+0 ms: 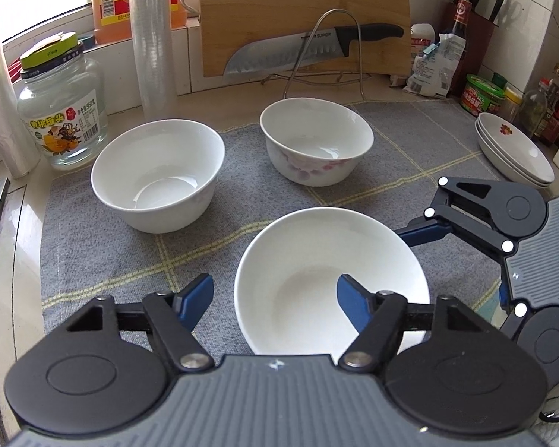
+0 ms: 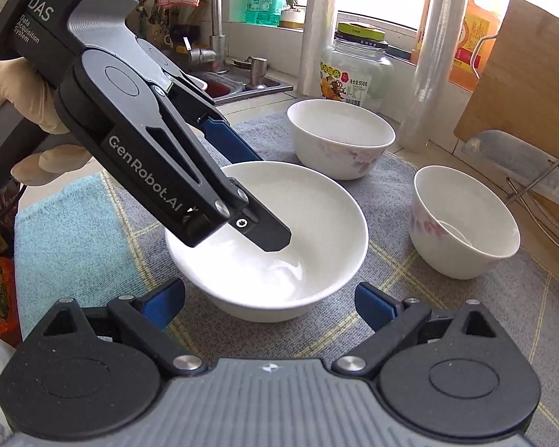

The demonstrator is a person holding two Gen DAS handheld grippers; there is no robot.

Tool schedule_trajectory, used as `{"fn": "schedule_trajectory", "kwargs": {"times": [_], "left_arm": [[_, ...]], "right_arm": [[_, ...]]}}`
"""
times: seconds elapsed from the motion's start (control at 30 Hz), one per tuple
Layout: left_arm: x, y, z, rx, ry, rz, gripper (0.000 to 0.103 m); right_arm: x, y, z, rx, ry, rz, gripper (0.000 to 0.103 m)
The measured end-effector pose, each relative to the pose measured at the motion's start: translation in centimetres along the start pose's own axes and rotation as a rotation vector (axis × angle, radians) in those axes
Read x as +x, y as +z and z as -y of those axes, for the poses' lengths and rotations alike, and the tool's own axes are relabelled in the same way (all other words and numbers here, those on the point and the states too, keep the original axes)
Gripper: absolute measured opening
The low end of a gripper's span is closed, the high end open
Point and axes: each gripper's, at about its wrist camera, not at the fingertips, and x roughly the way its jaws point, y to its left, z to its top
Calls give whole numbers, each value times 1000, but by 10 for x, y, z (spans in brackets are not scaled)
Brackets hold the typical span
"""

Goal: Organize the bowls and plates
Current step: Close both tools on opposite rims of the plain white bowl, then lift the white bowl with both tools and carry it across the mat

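Three white bowls stand on a grey checked mat. The nearest bowl has my left gripper over its left rim: one finger is inside, the other outside, and a gap shows at the outer pad. My right gripper is open at that bowl's right side, one blue finger close to the rim. Behind stand a plain-looking bowl and a pink-flowered bowl. Stacked white plates lie at the far right.
A glass jar and rolls of cling film stand at the back left. A cutting board with a knife leans on a wire rack behind. Sauce bottles and a knife block crowd the right corner. A sink is to the left.
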Motion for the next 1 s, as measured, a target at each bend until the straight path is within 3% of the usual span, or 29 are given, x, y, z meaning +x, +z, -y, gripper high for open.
{"fn": "schedule_trajectory", "kwargs": {"times": [0.27, 0.43, 1.0], "left_arm": [[2, 2, -1, -5, -28, -10, 62], [3, 3, 0, -1, -57, -21, 57], [0, 11, 15, 54, -100, -22, 57]], "right_arm": [[-1, 3, -3, -32, -15, 5, 88], [0, 4, -3, -29, -18, 1, 88], [-14, -1, -1, 19, -42, -25, 87]]}}
